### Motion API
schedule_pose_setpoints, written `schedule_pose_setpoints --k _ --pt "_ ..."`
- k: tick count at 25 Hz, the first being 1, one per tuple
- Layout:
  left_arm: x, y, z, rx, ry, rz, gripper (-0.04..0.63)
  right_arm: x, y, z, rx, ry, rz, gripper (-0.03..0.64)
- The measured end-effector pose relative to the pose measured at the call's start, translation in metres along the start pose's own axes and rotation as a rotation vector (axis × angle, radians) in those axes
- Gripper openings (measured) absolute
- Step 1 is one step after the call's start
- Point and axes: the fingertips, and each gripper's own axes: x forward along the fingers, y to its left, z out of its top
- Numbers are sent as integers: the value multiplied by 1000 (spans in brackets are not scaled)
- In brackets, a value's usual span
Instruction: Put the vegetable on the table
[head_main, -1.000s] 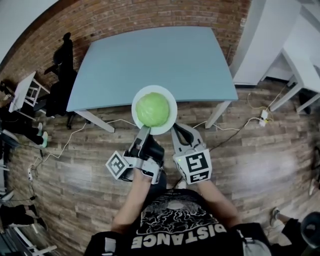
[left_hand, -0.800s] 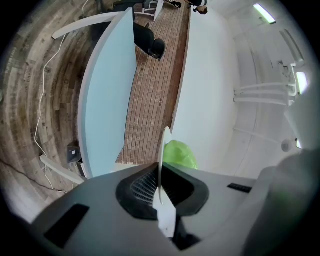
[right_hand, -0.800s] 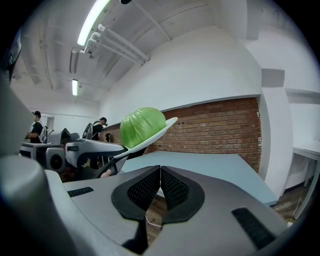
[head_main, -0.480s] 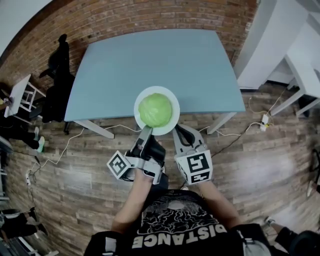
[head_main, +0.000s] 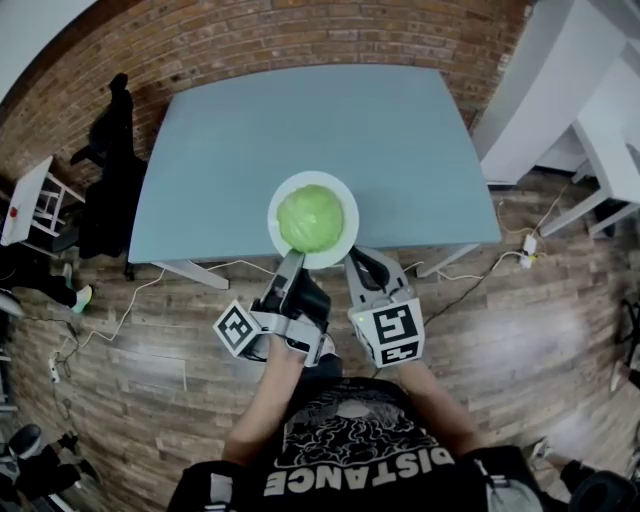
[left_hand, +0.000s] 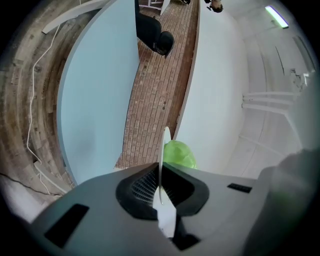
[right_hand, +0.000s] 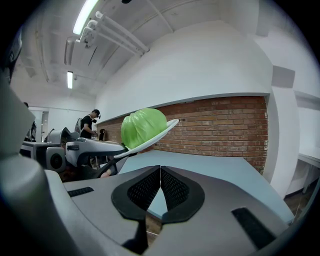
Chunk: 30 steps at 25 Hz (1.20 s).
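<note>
Seen from the head camera, a person stands at the near edge of a pale blue surface and holds a pair of tongs in each hand. The left tongs are closed on the near rim of a white plate. In the left gripper view that rim shows edge-on, pinched between the two jaws. A round green cabbage sits in the middle of the plate.

The right tongs are just beside the plate's near right rim. Their jaws are pressed together at the tips with nothing between them. In the right gripper view the plate is tilted and held up in the air above the surface, not lying on it.

A second ago the plate hung across the near edge of the surface, with its nearer half over the wooden floor. Half a second ago more of it was over the blue top. Now nearly the whole plate, and all of the cabbage, is above the surface, with only the gripped rim by the edge. Both pairs of tongs keep the same closed state and the same places at the plate throughout. A red brick wall runs behind the far side of the surface.
</note>
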Motion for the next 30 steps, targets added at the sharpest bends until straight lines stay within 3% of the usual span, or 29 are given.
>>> schedule_pose_setpoints --k 17,30 --pt "25 3 70 -45 55 13 8 67 19 16 -14 24 -61 9" --pt "41 11 81 -60 72 10 8 85 11 16 -10 17 -72 9"
